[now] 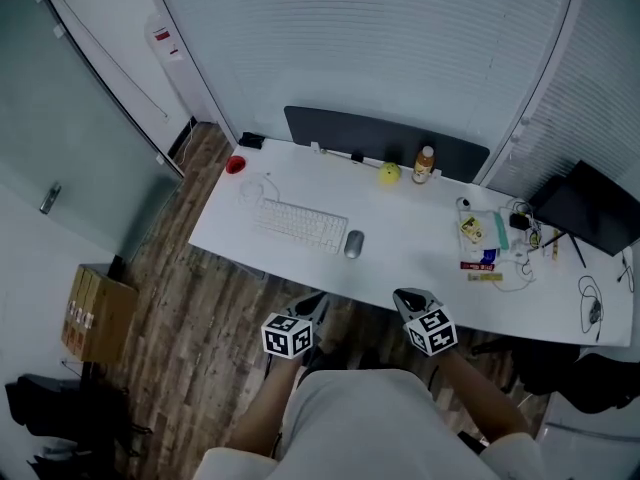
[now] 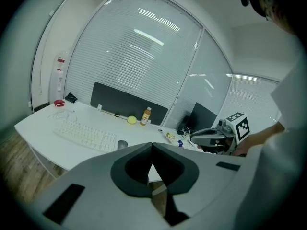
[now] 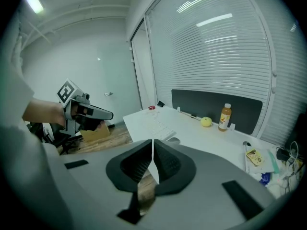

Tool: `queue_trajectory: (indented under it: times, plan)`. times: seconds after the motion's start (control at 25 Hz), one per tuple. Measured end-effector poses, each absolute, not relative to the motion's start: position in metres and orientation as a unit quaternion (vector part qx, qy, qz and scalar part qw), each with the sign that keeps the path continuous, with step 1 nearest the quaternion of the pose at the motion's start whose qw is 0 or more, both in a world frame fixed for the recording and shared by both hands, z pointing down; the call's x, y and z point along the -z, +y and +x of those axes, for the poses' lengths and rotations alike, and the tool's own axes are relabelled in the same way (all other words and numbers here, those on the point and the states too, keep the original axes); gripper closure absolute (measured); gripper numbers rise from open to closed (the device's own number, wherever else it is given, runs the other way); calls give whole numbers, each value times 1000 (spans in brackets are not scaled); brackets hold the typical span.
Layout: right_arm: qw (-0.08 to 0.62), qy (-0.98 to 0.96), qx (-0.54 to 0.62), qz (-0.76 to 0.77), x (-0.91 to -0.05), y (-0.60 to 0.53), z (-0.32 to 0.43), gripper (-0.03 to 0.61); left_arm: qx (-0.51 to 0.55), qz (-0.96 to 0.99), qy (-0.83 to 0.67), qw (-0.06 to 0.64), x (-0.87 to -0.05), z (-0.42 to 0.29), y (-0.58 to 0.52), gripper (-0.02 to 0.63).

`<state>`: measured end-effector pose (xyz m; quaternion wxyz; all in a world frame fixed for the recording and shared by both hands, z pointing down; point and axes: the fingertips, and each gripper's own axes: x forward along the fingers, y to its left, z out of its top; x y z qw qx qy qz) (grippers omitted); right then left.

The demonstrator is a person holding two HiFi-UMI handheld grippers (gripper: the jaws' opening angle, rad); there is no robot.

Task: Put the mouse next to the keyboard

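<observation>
A grey mouse (image 1: 353, 244) lies on the white desk (image 1: 420, 268), just right of the white keyboard (image 1: 300, 225) and close to it. Both grippers hang in front of the desk's near edge, over the floor, apart from both objects. My left gripper (image 1: 318, 304) is shut with nothing between its jaws, as is my right gripper (image 1: 405, 296). In the left gripper view the keyboard (image 2: 85, 134) and mouse (image 2: 123, 144) lie beyond the closed left gripper (image 2: 152, 145). In the right gripper view the mouse (image 3: 173, 140) peeks out behind the closed right gripper (image 3: 153, 142).
At the desk's back stand a yellow fruit (image 1: 389, 173), an orange bottle (image 1: 424, 164), a red object (image 1: 235, 164) and a dark divider panel (image 1: 385, 140). Cables and small packets (image 1: 490, 243) crowd the right end beside a black screen (image 1: 585, 208). A cardboard box (image 1: 95, 313) sits on the floor.
</observation>
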<state>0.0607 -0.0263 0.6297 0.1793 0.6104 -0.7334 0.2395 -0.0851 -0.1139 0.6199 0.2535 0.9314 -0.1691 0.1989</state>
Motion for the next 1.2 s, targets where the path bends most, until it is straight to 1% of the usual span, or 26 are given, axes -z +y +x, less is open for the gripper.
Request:
queue_trajectory:
  times: [0.84, 1.2]
  plan:
    - [149, -706, -217, 658, -585, -66, 1, 546, -177, 952, -125, 218, -576, -164, -153, 597]
    - [149, -703, -195, 668, -576, -73, -10, 546, -164, 950, -135, 227, -573, -187, -171, 597]
